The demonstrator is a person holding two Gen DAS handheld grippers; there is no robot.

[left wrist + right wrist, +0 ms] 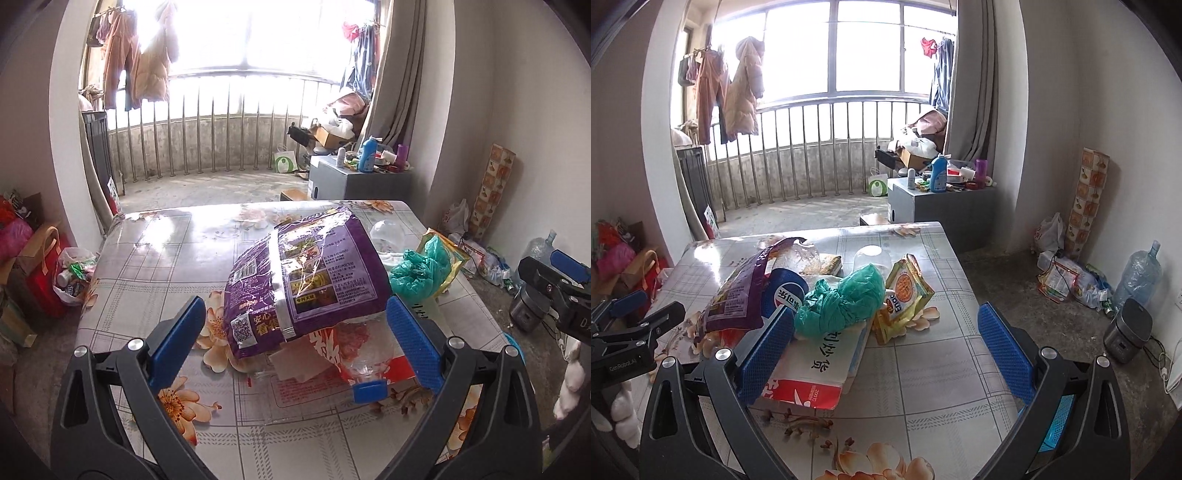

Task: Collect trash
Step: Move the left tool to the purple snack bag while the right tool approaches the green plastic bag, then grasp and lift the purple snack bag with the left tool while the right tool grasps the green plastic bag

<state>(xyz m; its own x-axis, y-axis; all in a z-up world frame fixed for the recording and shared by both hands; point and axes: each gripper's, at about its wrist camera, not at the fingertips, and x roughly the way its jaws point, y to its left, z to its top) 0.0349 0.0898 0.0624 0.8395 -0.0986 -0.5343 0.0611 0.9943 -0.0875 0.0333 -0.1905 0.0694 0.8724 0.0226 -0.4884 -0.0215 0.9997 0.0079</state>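
Note:
A pile of trash lies on the flowered table [155,258]. A purple snack bag [303,277] lies on top of a red and white paper bag [369,354]. My left gripper [295,314] is open, its fingers on either side of the purple bag's near end. A crumpled green plastic bag [842,299], a yellow snack packet [905,295], a blue Pepsi wrapper [786,291] and a clear plastic cup [871,258] lie beside it. My right gripper [886,325] is open and empty, just before the green bag and the red and white paper bag [816,373].
A white bag of rubbish [74,273] sits on the floor left of the table, by red bags [48,280]. A grey cabinet [934,206] with bottles stands behind the table. A water jug [1137,273] and rice cooker [1126,328] are on the floor at right.

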